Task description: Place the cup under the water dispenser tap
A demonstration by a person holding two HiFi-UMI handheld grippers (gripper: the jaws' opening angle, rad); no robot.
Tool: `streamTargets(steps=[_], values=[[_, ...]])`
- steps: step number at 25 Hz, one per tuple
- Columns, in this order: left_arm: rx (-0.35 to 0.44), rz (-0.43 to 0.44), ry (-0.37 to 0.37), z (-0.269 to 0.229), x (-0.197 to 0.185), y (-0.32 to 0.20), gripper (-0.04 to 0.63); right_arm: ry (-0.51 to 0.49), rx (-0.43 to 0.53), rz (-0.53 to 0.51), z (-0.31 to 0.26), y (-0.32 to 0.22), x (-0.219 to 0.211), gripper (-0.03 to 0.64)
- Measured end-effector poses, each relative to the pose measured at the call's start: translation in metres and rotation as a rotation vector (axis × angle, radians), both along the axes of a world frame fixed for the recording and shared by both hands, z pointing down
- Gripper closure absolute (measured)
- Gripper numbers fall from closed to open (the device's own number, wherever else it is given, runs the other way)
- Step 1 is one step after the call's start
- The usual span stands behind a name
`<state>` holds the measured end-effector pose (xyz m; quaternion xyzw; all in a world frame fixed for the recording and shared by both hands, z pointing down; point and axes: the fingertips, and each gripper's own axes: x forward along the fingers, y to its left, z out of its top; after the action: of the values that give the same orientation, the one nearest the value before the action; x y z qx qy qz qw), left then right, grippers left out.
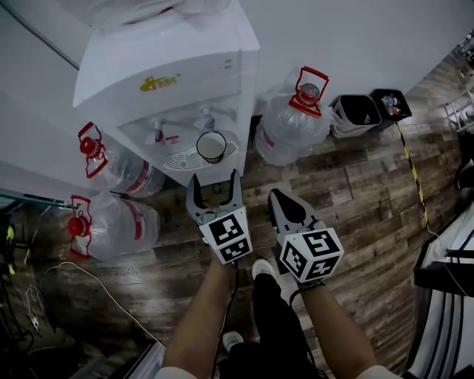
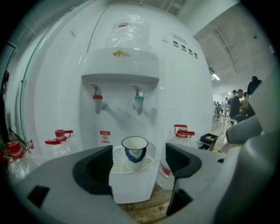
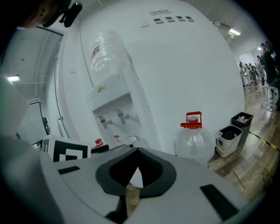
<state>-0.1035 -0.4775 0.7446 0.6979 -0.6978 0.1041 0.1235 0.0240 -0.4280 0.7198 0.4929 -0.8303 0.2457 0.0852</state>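
Already the cup (image 1: 212, 146) stood on the drip tray (image 1: 180, 160) under the blue-tipped tap (image 2: 138, 101), so the left hand-held gripper (image 1: 215, 180) hung just short of it, jaws apart and empty. The right hand-held gripper (image 1: 277, 195) sat idle, jaws together.

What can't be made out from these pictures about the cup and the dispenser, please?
- Whether the cup holds water: the left gripper view shows its side, and the head view is too small.
- Most of the cup in the right gripper view: only its rim clears the right gripper.
- The warning label print: too small.
- The top bottle: cut off by the head view's upper edge.
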Motion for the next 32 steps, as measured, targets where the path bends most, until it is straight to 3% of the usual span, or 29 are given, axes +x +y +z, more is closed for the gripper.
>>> streamTargets(steps=[6, 10, 17, 24, 32], values=[[-0.06, 0.138, -0.005, -0.066, -0.002, 0.077, 0.187, 0.018, 0.033, 0.004, -0.082, 0.055, -0.014, 0.595], [-0.049, 0.207, 0.008, -0.128, -0.01, 0.129, 0.187, 0.039, 0.078, 0.019, -0.142, 0.097, -0.02, 0.595], [-0.023, 0.32, -0.041, -0.239, -0.027, 0.237, 0.199, 0.027, 0.101, 0.049, -0.241, 0.192, -0.036, 0.595], [-0.008, 0.379, -0.017, -0.34, -0.032, 0.338, 0.259, 0.035, 0.121, 0.041, -0.334, 0.284, -0.038, 0.595], [-0.077, 0.425, 0.051, -0.389, -0.006, 0.451, 0.328, 0.05, 0.139, 0.015, -0.387, 0.383, -0.026, 0.595]])
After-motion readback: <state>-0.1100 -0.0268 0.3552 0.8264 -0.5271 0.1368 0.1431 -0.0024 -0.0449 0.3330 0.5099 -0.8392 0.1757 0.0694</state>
